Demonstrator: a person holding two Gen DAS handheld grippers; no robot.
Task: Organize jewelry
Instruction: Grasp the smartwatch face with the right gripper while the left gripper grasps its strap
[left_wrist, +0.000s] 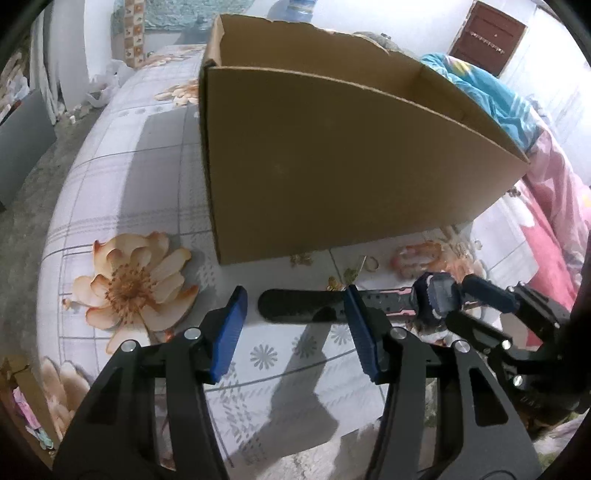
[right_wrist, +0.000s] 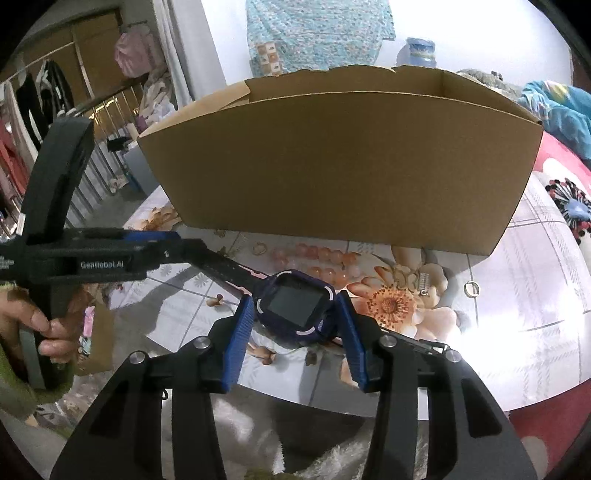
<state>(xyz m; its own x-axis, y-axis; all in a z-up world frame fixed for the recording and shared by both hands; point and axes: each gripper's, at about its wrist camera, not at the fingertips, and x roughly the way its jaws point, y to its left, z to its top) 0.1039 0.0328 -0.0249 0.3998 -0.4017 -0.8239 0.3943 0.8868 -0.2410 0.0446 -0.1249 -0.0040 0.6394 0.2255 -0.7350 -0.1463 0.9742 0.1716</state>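
A dark blue square-faced wristwatch (right_wrist: 295, 308) is pinched at its case by the right gripper (right_wrist: 295, 325) on the floral bed sheet (left_wrist: 122, 177); its strap (left_wrist: 295, 308) is straddled, ungripped, by the spread left gripper (left_wrist: 293, 328). Pink beads (right_wrist: 314, 258) and metal rings (right_wrist: 471, 288) lie outside the open brown cardboard box (right_wrist: 340, 177), apparently unsorted.

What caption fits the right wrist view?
Right gripper closes around a purple smartwatch lying before a cardboard box.
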